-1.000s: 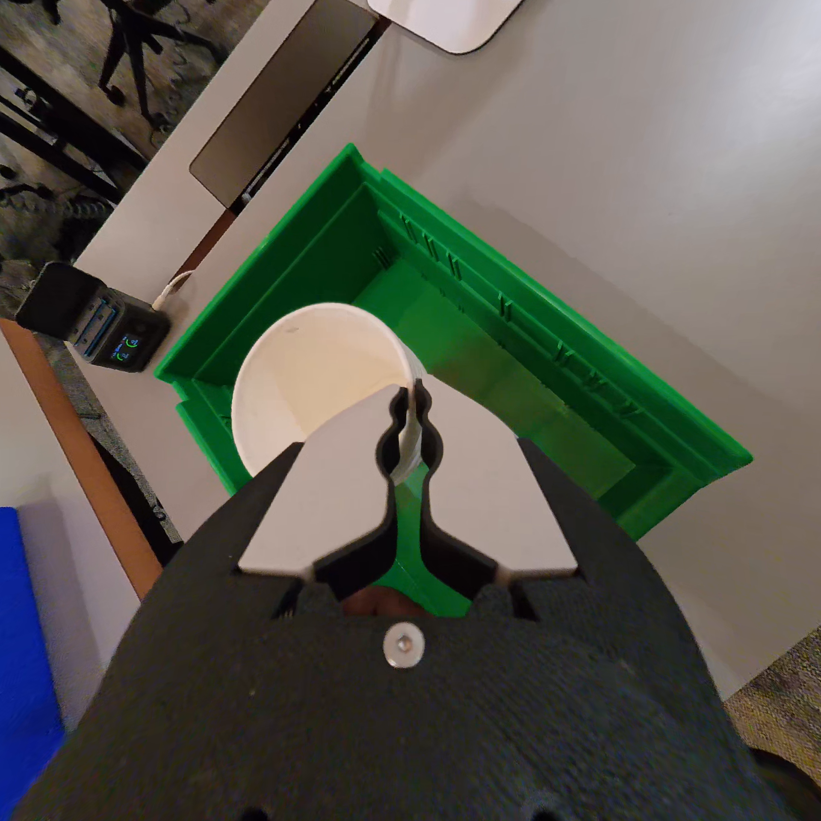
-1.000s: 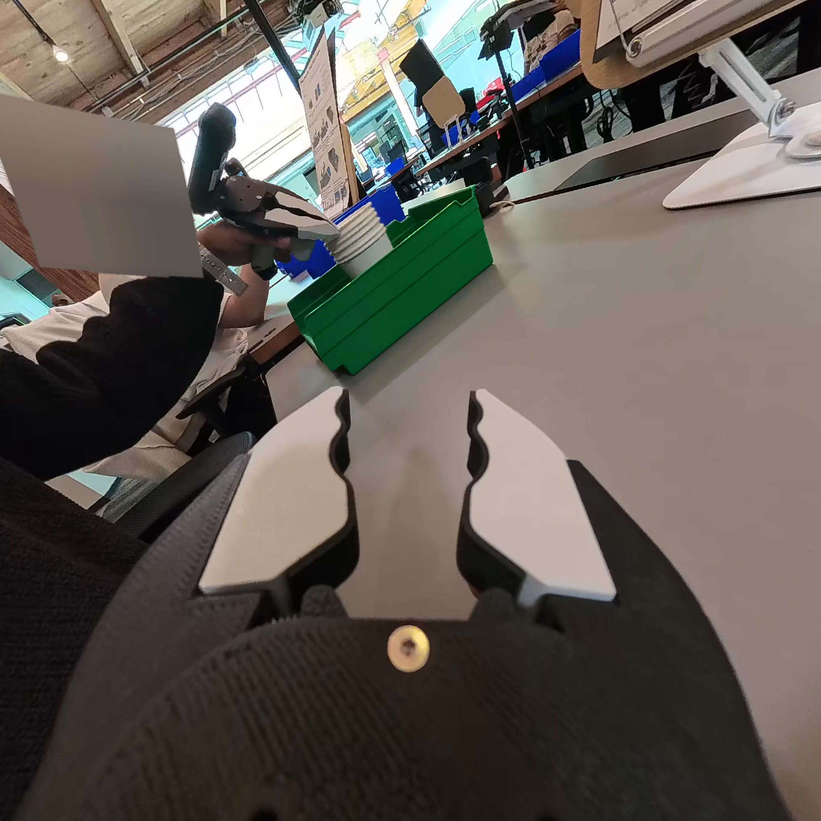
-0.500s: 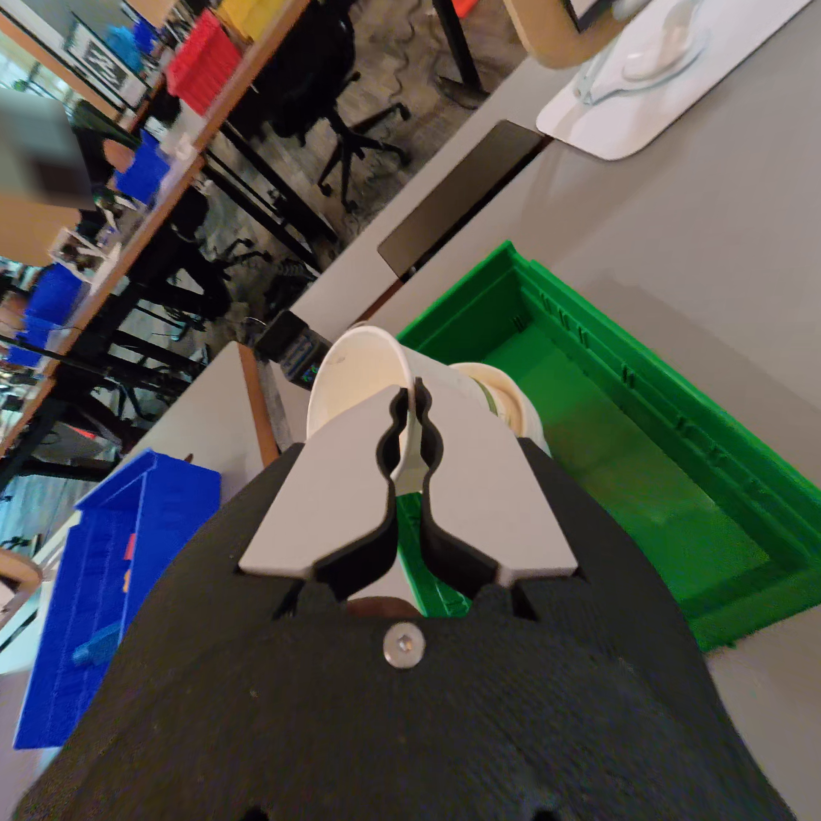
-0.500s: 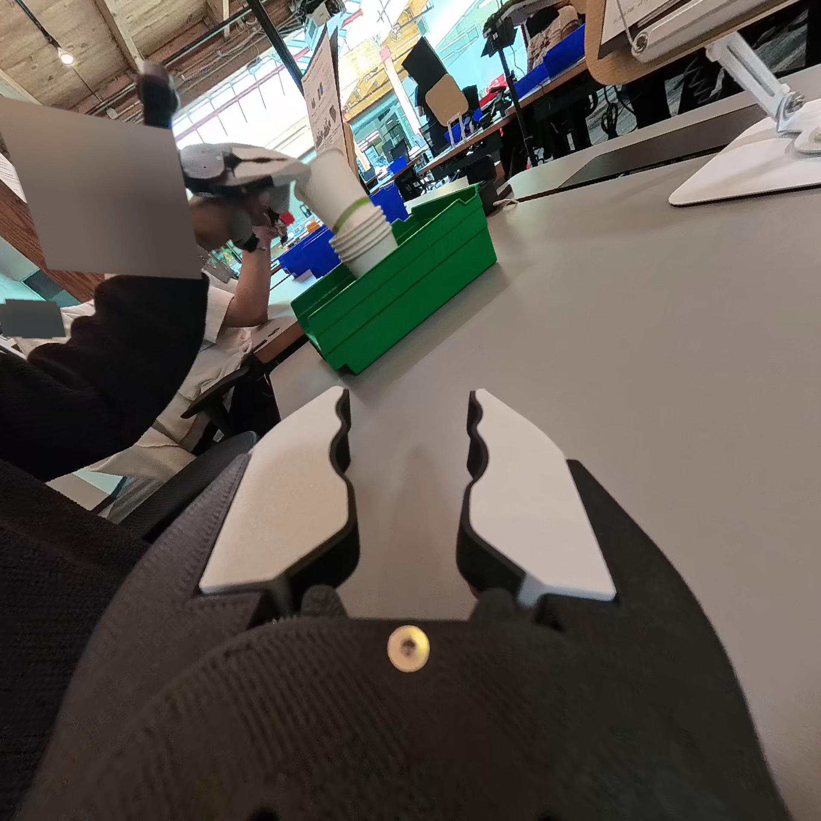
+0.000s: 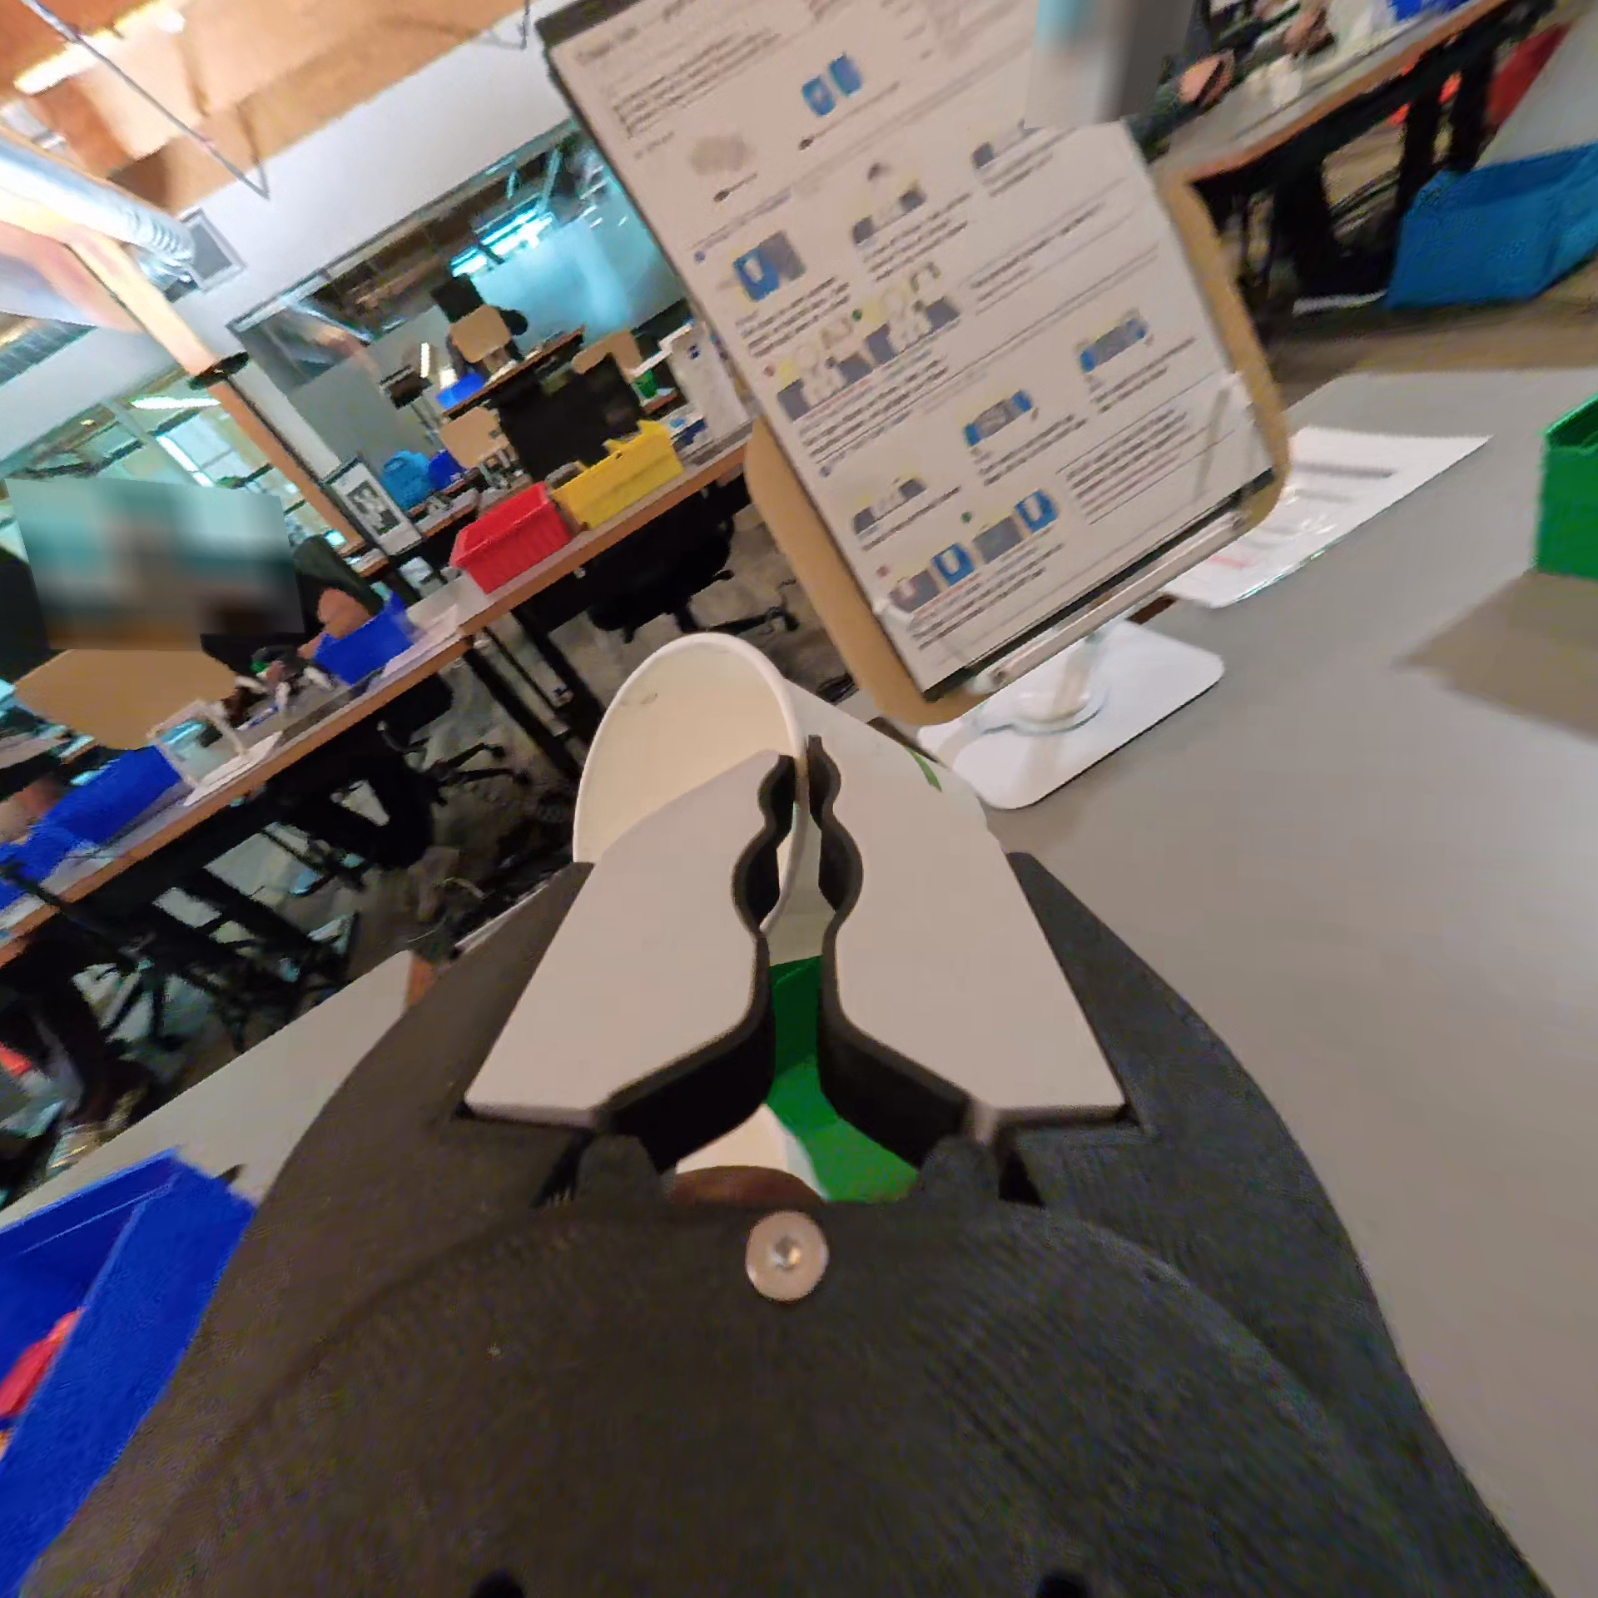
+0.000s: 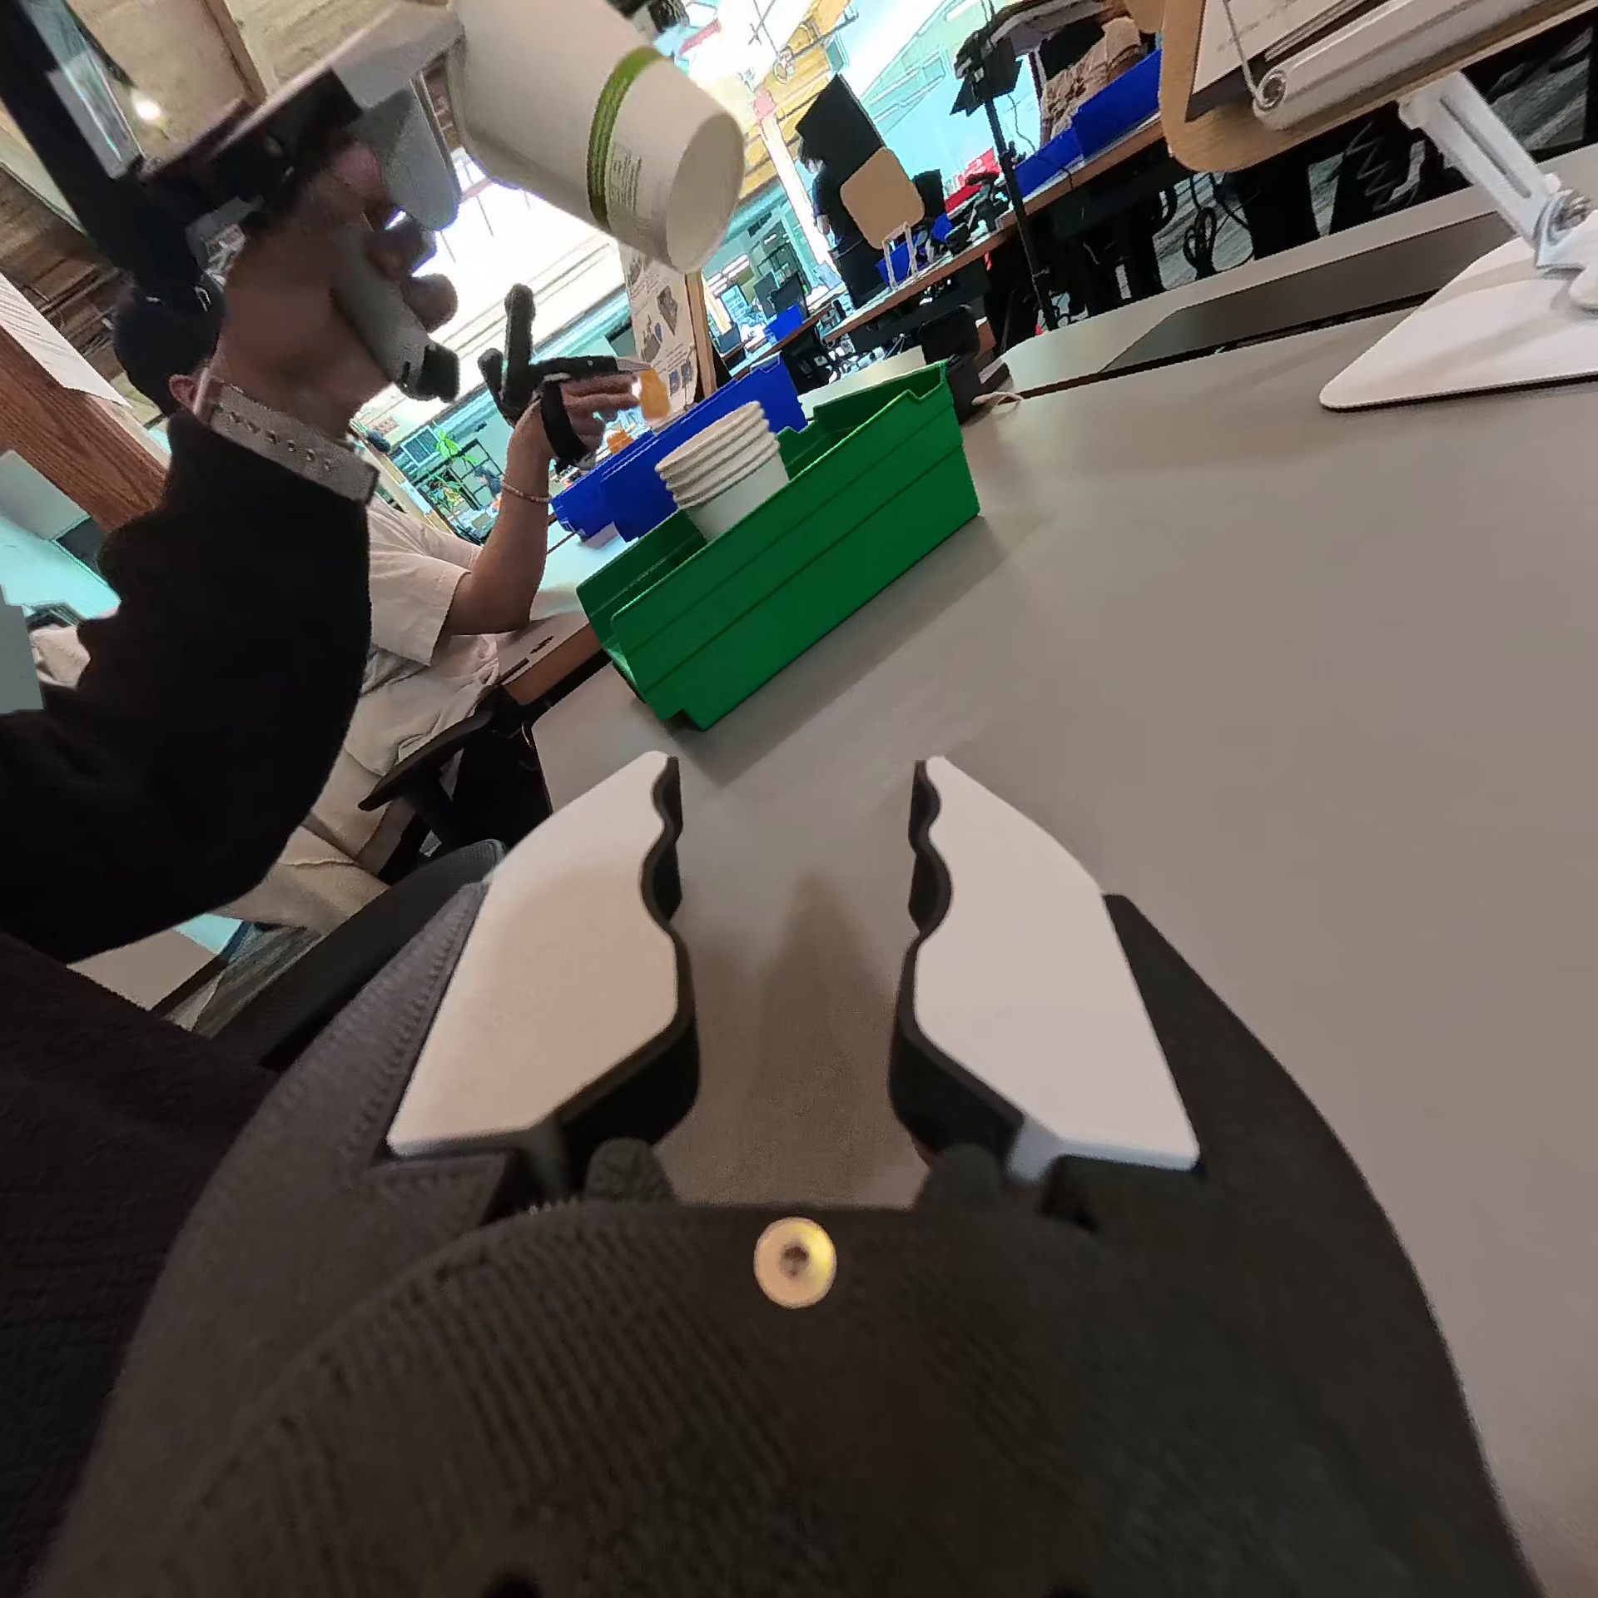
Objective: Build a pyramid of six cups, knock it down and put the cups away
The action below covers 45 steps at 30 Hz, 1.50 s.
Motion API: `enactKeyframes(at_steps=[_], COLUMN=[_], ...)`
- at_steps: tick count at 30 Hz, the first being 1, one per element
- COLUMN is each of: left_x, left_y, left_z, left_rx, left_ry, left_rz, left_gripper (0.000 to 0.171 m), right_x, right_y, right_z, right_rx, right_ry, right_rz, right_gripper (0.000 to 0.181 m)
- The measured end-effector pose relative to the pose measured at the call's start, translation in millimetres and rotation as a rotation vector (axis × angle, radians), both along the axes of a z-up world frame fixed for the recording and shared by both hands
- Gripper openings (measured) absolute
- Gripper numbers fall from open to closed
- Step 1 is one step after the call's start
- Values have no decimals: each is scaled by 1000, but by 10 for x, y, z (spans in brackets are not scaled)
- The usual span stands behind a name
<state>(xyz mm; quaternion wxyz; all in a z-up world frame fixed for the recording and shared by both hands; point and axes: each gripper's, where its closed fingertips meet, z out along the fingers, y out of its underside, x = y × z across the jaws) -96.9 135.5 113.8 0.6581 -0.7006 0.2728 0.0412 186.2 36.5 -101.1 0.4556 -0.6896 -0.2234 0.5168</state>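
My left gripper (image 5: 802, 774) is shut on the rim of a white paper cup (image 5: 683, 744) with a green band. It holds the cup high in the air, tilted, mouth towards the camera. The right wrist view shows this cup (image 6: 605, 121) lifted at top left, held by the left gripper (image 6: 406, 147) in a hand. A stack of white paper cups (image 6: 726, 467) stands in the green bin (image 6: 804, 571) on the grey table (image 6: 1254, 692). My right gripper (image 6: 794, 795) is open and empty, low over the table, in front of the bin.
A board with printed sheets (image 5: 960, 346) stands on a white base (image 5: 1081, 718) on the table. Its base also shows in the right wrist view (image 6: 1470, 337). Blue bins (image 6: 692, 432) sit behind the green one. A person (image 6: 432, 553) sits at the left. A blue bin (image 5: 95, 1297) is at the lower left.
My left gripper has pulled one cup off the stack in the green bin and raised it high, tilting it up. My right gripper has stayed still and open.
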Motion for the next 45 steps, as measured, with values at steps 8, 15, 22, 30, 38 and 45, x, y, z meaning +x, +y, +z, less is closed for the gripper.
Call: enactKeyframes(at_steps=[8,15,22,30,38,45], left_x=[1336,2150,2300,2443,2528,2563], left_y=[-154,-306,-536,-861,-1044,-1126], left_z=[-431,-968,-1122,-1380,-1374,-1358], left_rx=[-83,-178,-247,-309,-311,-311], left_ry=[-281,-482,-782,-916,-886,-892], left_rz=[-296,-446,-589,-718,-844,-912], left_gripper=[5,4,4,4,4,4], right_x=[65,46,209,80,255,245], right_y=[38,39,207,166,238,220], right_z=[72,16,81,131,211,220], right_rx=[-50,-56,-298,-328,-351,-374], right_ry=[82,54,333,409,519,540], right_rz=[-19,-35,-57,-8,-36,-18], right_gripper=[66,83,87,90,74,77])
